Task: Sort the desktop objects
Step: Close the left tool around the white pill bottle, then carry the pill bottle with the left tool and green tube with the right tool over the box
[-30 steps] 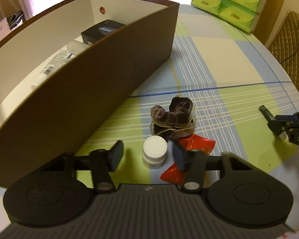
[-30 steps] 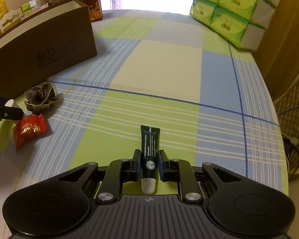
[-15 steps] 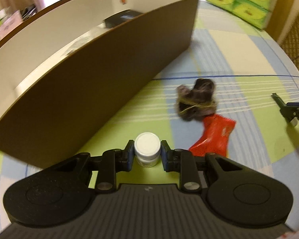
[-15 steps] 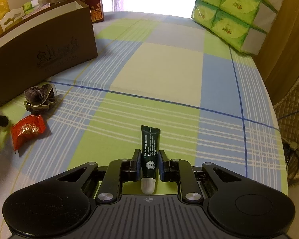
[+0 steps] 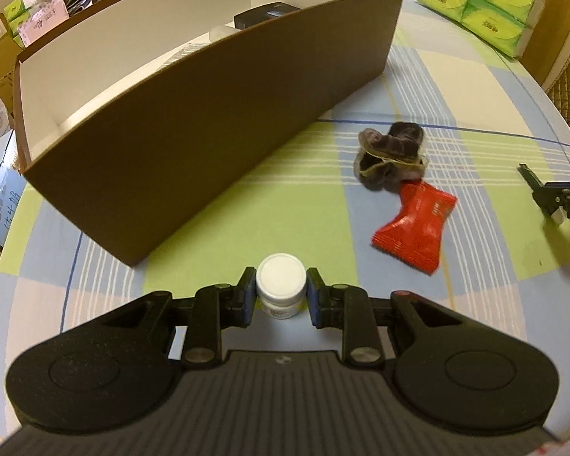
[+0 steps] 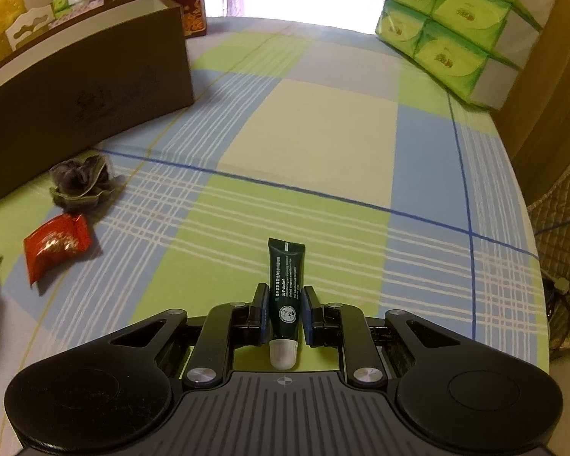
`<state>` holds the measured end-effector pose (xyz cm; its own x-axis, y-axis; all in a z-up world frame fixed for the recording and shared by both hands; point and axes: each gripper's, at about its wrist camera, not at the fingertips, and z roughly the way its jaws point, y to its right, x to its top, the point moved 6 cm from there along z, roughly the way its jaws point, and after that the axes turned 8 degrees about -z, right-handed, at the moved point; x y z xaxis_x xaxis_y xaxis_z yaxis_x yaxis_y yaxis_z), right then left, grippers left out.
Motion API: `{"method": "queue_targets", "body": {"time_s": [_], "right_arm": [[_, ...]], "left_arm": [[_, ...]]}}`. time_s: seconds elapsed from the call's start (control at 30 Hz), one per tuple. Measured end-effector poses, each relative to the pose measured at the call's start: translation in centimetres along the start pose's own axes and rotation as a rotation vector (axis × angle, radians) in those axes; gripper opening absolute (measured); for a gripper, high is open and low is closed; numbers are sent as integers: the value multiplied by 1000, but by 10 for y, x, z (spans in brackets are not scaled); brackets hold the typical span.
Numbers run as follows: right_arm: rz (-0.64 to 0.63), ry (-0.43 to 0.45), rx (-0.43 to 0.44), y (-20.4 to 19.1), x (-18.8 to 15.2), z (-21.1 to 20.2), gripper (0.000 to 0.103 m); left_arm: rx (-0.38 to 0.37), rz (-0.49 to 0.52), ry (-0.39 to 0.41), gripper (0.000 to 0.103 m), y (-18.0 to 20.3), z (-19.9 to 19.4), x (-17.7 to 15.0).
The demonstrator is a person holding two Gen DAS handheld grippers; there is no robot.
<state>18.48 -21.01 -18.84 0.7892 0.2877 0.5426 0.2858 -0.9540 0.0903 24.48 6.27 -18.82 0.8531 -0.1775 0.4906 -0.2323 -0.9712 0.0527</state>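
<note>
White jar (image 5: 281,283), dark-green tube (image 6: 285,292), red packet (image 5: 416,228), brown box (image 5: 209,114).

The desk (image 6: 323,129) is being covered by a checked cloth in green, blue and cream, crossed by thin blue and white lines. A long brown box (image 5: 209,114), open at the top and white inside, is being carried on the desk's left part. Just beside the box's long wall a dark brown scrunchie (image 5: 391,155) is lying on the cloth, and a red snack packet (image 5: 414,224) is lying against it on the nearer side. A stack of green tissue packs (image 6: 459,26) is being carried at the far right edge, well apart from the box.
</note>
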Motion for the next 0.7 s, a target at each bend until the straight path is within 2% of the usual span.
{"method": "queue_targets", "body": {"time_s": [0.27,0.4,0.53,0.7], "right_arm": [[-49,-40,86,-30,-11,-12,14],[-69,-61,188,-53,-18,-23,14],[-106,-32,272,-77,-15,-42,14],[-146,41,335,-101,7,-67,14]], "left_arm": [[-11,0,1,22,8,-11,-12],[-18,-5,7,22,9,-22,-14],[-26,-10,21,22,11,-37,-14],[-35,-19,63,22,9,-61,-5]]}}
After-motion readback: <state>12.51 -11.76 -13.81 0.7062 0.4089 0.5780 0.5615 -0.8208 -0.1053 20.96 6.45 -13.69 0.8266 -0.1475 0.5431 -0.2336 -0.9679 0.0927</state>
